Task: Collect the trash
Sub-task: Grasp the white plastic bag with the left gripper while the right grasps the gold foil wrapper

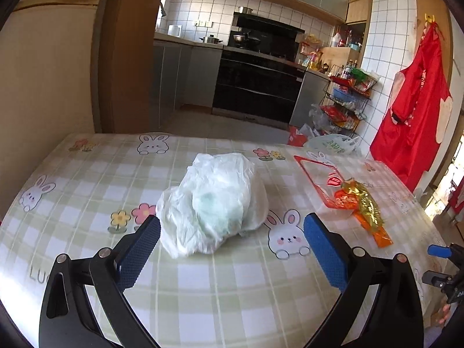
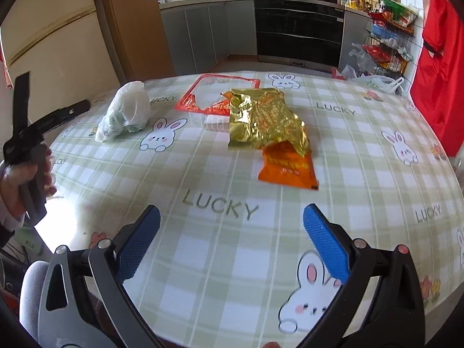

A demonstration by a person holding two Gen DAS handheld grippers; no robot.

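White bag [image 1: 213, 206] crumpled on table [image 1: 87, 174], just beyond left gripper [image 1: 232, 232], fingers spread, nothing held. Risk judged: thin film slipping from pads, bag dragged. Long axis near-left to far-right. Gold wrapper [image 2: 264, 121] right of bag, ahead of right gripper [image 2: 232, 229], also spread, empty.

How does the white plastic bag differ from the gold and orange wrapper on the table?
The white plastic bag is bunched into a rounded, translucent lump; the gold and orange wrapper is shiny, crumpled and lies fairly flat. The bag sits alone on the tablecloth; the wrapper overlaps a red-framed clear packet. Neither is gripped.
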